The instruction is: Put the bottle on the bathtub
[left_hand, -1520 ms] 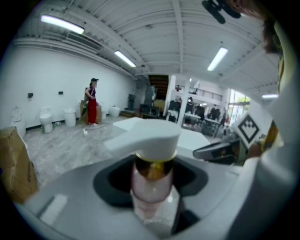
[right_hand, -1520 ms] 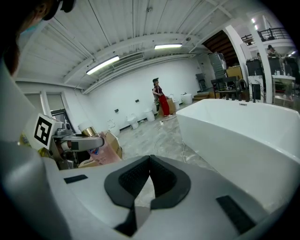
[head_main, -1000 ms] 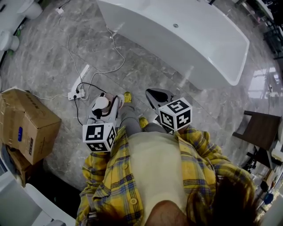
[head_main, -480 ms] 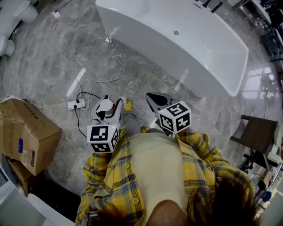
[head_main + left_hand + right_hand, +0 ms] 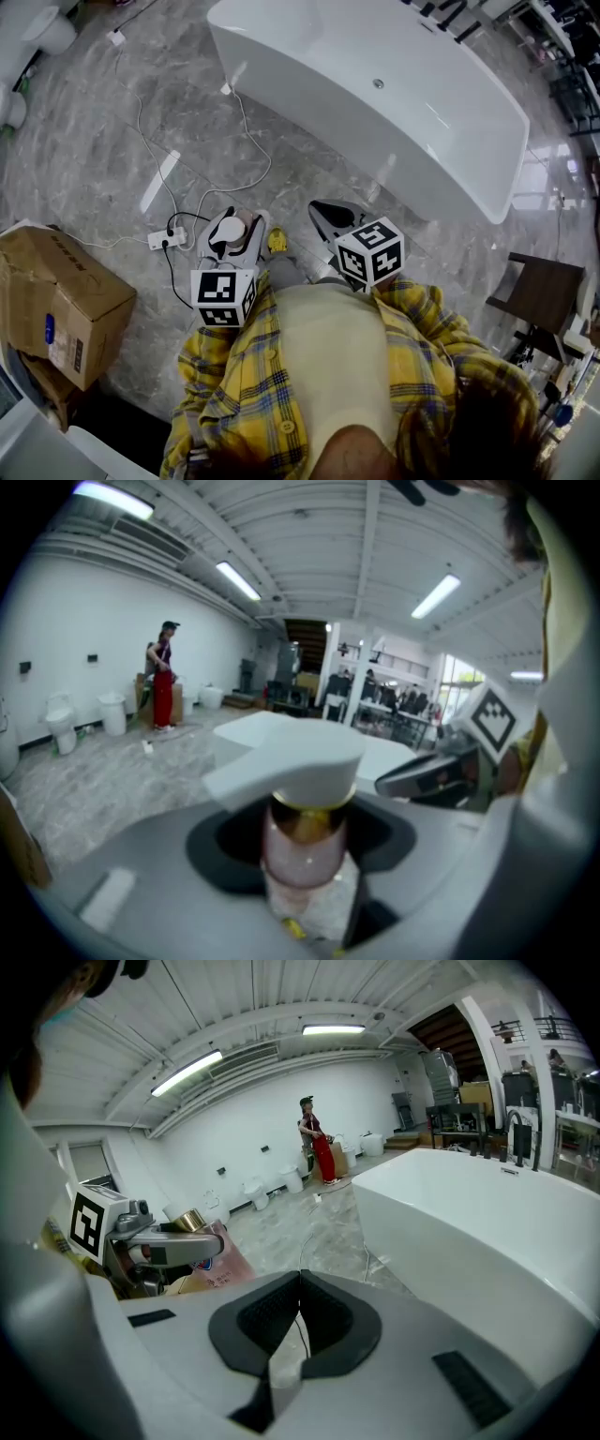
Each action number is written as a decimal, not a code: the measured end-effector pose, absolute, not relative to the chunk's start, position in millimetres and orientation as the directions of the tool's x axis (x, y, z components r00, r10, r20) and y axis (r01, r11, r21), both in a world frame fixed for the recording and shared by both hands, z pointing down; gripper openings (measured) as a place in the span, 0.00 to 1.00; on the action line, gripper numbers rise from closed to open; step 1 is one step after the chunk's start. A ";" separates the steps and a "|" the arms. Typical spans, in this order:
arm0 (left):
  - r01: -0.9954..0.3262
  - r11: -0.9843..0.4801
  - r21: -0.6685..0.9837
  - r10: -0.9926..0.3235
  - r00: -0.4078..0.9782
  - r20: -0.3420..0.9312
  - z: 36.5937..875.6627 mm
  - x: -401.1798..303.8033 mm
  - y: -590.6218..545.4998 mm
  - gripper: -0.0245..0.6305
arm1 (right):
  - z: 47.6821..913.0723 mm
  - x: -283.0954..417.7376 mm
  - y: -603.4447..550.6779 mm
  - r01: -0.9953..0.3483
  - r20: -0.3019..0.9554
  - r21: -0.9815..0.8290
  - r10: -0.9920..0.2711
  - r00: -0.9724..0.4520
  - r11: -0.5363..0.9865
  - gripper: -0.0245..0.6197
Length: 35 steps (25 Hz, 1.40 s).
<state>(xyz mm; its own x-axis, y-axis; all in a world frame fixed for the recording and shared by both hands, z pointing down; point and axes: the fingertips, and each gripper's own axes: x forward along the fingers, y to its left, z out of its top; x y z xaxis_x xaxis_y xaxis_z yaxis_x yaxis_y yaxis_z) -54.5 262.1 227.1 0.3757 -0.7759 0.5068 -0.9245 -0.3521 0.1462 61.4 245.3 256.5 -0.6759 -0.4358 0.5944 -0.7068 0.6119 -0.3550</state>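
A pink pump bottle (image 5: pixel 302 850) with a white pump head and gold collar stands upright between the jaws of my left gripper (image 5: pixel 300 855), which is shut on it. From the head view the bottle (image 5: pixel 232 230) shows its white top just ahead of the left gripper (image 5: pixel 230 246). The right gripper view catches the bottle (image 5: pixel 202 1241) at its left. My right gripper (image 5: pixel 298 1312) is shut with nothing in it, seen in the head view (image 5: pixel 330 217) pointing at the white bathtub (image 5: pixel 375 103). The bathtub (image 5: pixel 487 1232) fills the right gripper view's right side.
A cardboard box (image 5: pixel 61 300) sits on the marble floor at left. A white power strip (image 5: pixel 167 239) with trailing cables lies near my left gripper. A dark wooden stool (image 5: pixel 544 295) stands at right. A person in red (image 5: pixel 319 1152) stands far off by toilets.
The view has shifted toward the bathtub; the box and power strip slid a little lower and rightward in the frame. Both grippers keep their hold and pose.
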 end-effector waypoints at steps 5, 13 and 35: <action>-0.927 -0.342 0.156 -0.773 0.371 0.514 235.2 -74.4 238.6 0.37 | 263.1 42.9 222.1 -0.706 0.613 -0.353 -0.419 -0.670 0.614 0.06; -0.927 -0.340 0.160 -0.771 0.372 0.517 244.0 -98.0 207.0 0.37 | 268.5 23.1 194.4 -0.711 0.627 -0.351 -0.411 -0.662 0.610 0.06; -0.970 -0.199 0.141 -0.821 0.244 0.516 260.5 -73.1 87.1 0.37 | 291.7 38.6 56.5 -0.591 0.643 -0.371 -0.261 -0.720 0.716 0.06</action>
<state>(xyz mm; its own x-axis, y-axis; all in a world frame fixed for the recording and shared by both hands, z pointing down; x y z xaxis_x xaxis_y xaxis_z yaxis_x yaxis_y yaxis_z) -73.1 87.1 260.5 0.2441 -0.8210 0.5162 -0.9697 -0.1995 0.1412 38.6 56.5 291.7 -0.7201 -0.2614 0.6428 -0.5914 0.7157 -0.3715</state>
